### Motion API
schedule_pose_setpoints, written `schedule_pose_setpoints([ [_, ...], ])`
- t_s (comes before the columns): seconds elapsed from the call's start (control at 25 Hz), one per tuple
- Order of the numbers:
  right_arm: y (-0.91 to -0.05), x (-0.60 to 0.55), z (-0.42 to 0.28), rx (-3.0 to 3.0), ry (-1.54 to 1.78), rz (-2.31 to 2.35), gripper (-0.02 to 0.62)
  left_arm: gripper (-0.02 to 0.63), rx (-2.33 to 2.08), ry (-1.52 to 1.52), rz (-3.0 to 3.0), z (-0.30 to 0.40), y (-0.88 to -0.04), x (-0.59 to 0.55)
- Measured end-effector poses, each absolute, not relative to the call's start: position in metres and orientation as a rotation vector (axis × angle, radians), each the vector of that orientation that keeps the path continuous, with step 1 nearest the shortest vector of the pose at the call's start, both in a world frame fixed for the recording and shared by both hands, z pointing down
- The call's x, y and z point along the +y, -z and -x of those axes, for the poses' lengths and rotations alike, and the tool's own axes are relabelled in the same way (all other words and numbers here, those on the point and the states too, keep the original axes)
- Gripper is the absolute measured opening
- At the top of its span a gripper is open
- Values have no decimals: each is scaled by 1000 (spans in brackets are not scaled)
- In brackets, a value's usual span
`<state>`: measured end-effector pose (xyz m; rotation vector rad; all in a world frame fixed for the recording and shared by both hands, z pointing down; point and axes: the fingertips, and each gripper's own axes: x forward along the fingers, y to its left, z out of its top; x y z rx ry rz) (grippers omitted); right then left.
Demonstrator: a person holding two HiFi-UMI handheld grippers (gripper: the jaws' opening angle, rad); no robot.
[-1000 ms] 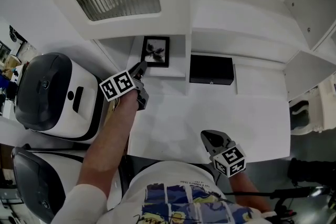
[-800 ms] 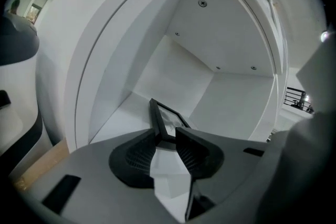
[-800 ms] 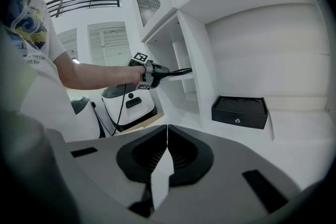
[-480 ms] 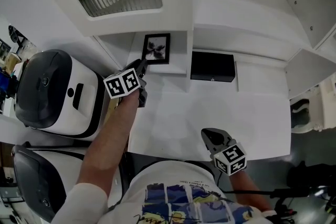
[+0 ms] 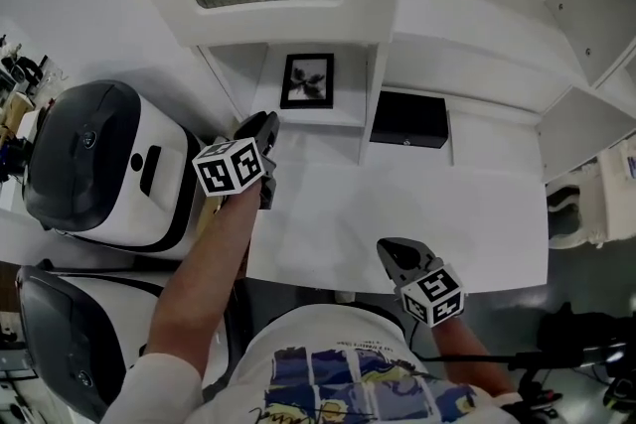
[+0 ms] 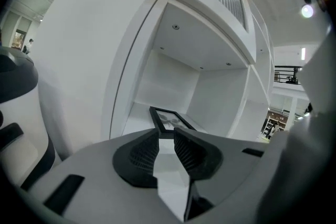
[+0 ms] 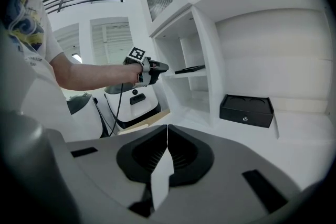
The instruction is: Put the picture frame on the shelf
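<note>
Withdrawn from the shelf (image 5: pixel 348 104), left gripper (image 5: pixel 263 126) has jaws narrowing, still apart, empty; right gripper (image 5: pixel 393 253) is closed, empty. Frame (image 5: pixel 308 80) lies face-up near the shelf's back edge: probably light, stiff, fragile; grip its rim.

The left arm (image 5: pixel 199 293) reaches forward, bare to the elbow, and the left gripper (image 5: pixel 264 126) points to about 1 o'clock in the head view. Its jaws stand apart with nothing between them and have just been closing a little. The right gripper (image 5: pixel 390 249) sits at 5 o'clock from the left one and points to 11 o'clock. Its jaws are pressed together and empty.
</note>
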<state>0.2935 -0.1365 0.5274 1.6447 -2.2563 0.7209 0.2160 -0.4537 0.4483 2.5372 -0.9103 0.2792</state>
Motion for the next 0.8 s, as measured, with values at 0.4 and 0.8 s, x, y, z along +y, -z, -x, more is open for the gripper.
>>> schedule_pose_setpoints([
  [0.4,-518,-136,-234,-2255,-681,-1624,26,57,-743,-327,-2602,-151,-448,-390],
  [0.8,-507,-120,-191,-2214,-640,-1660,26,14,-457,-352,-2680,-103,-443,-306],
])
